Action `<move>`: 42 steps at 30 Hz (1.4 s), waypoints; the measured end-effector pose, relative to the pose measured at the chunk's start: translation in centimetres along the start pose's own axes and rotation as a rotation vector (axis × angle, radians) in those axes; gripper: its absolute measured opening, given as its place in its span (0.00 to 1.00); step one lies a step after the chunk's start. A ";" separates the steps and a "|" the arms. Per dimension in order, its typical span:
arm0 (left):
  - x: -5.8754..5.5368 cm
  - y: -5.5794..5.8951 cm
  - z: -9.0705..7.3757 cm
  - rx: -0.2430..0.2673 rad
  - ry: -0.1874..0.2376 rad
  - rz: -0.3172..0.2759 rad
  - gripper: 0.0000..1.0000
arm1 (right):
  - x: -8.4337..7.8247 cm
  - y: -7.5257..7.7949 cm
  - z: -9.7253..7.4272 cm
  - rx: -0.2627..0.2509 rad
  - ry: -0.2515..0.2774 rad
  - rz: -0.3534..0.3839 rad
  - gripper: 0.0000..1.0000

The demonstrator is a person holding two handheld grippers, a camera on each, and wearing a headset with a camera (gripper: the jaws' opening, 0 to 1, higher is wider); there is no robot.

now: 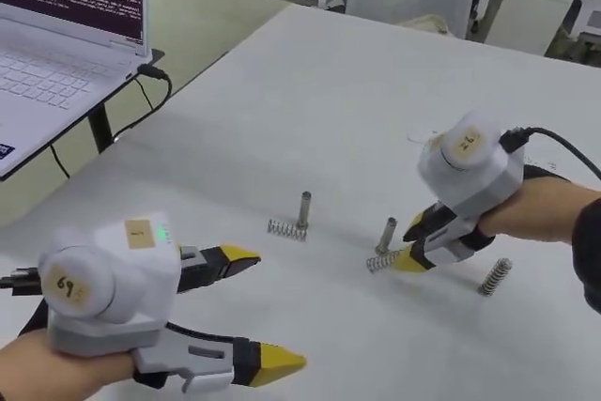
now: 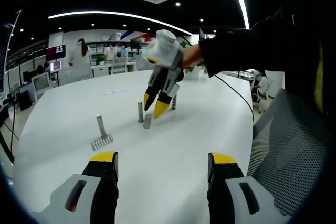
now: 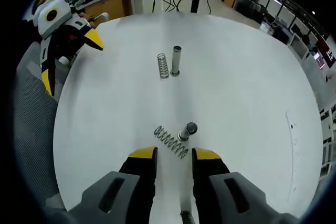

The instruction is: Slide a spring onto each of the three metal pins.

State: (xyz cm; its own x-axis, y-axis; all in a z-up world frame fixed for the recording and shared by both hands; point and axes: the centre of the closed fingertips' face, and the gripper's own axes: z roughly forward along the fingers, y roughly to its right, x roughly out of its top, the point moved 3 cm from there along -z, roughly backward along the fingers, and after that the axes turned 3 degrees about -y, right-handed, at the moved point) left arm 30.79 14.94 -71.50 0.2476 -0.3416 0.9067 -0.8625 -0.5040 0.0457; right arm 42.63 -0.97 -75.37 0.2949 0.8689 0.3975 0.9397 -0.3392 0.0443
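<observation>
While the right gripper is hovering, jaws narrow & empty, just behind the spring lying beside its pin, I'd say it's needing a mid-coil pinch, then lining up w/ the pin top. Left gripper is sitting wide open, nothing in it. Counter is giving plenty of room, edges well off.

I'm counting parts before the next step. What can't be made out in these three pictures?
Head view: far pin and near pin stand clear; any third would be behind the right tool.
Left gripper view: object behind the right tool, partly covered; pin or spring unclear.
Right gripper view: spring cut off by the bottom edge.
Head view: laptop screen text too small to read.
</observation>
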 end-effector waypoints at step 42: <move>-0.1 0.1 -0.1 0.007 -0.001 -0.014 0.61 | -1.9 -2.2 0.6 0.024 -0.061 -0.033 0.17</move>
State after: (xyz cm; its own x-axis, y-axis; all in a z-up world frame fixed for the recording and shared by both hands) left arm 30.62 15.04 -71.57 0.2599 -0.3357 0.9054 -0.8560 -0.5140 0.0552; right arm 40.11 -1.63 -76.79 0.2733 0.9000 0.3395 0.9527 -0.3020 0.0338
